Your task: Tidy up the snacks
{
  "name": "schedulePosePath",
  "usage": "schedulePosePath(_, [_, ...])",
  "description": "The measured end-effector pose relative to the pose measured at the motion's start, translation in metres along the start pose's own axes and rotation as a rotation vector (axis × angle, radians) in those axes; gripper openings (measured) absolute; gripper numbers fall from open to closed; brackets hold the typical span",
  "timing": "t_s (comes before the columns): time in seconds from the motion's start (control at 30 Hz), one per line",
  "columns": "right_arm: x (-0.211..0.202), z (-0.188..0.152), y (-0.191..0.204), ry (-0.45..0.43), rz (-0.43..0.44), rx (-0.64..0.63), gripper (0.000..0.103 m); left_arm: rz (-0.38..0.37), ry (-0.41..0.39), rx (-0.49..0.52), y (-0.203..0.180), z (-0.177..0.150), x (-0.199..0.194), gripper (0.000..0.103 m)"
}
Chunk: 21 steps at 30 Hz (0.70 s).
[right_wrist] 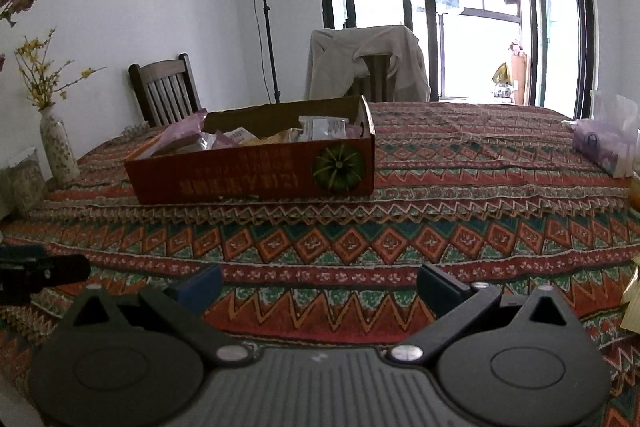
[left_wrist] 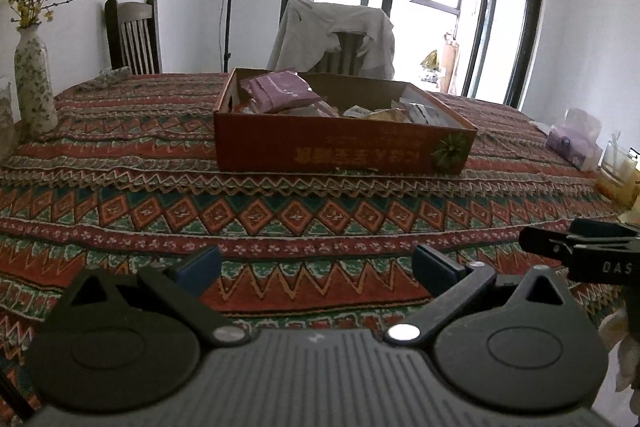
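Snacks sit loose in the cardboard box [left_wrist: 340,151] mid-counter: purple packet [left_wrist: 280,93] heaped at the left end and poking above the rim, white and pale wrappers [left_wrist: 416,111] jumbled toward the right end, nothing lined up. From the right wrist view the same box [right_wrist: 256,179] shows a pale purple bag [right_wrist: 182,137] hanging over its left corner and a white printed packet [right_wrist: 322,127] upright against the far right wall. Judgement: task looks either barely begun or near done, can't tell which; no snacks visible out on the cloth, so what's left is likely sorting inside the box. Box is red-brown printed corrugated card, low walls, a green squash graphic on the front corner, lettering upside down to the cameras. Packets look like thin crinkly film, soft, would deform on a pinch. Left gripper [left_wrist: 316,267] jaws spread wide, holding nothing, hovering over the cloth well short of the box. Right gripper [right_wrist: 320,285] likewise wide apart, empty, near side of the counter. Counter [left_wrist: 120,187] is covered in a woven zigzag-and-diamond tablecloth, red, green, orange, slightly rumpled. Outward: floral ceramic vase [left_wrist: 34,79] with yellow sprigs at the left, purple tissue pack [right_wrist: 604,147] at the right, wooden chair [right_wrist: 166,91] and a chair draped with a beige garment [right_wrist: 368,63] behind.
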State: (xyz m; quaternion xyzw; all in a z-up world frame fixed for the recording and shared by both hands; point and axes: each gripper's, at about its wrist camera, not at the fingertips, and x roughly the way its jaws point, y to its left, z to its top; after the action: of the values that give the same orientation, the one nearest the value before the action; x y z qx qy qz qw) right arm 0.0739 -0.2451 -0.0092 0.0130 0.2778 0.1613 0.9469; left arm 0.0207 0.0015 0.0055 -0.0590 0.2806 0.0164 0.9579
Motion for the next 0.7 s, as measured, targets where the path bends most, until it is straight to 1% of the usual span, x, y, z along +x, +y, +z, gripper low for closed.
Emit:
schedulePosePath(0.17, [0.0018,0.0003,-0.0008,0.005,0.000,0.000,0.103,-0.014,0.013,0.004,-0.0012,-0.0005,0.0027,0.103])
schedulePosePath(0.7, [0.0045,-0.0016,-0.0004,0.012,-0.003,-0.004,0.103,-0.018,0.017,-0.001,0.0000,-0.0016,0.0055,0.103])
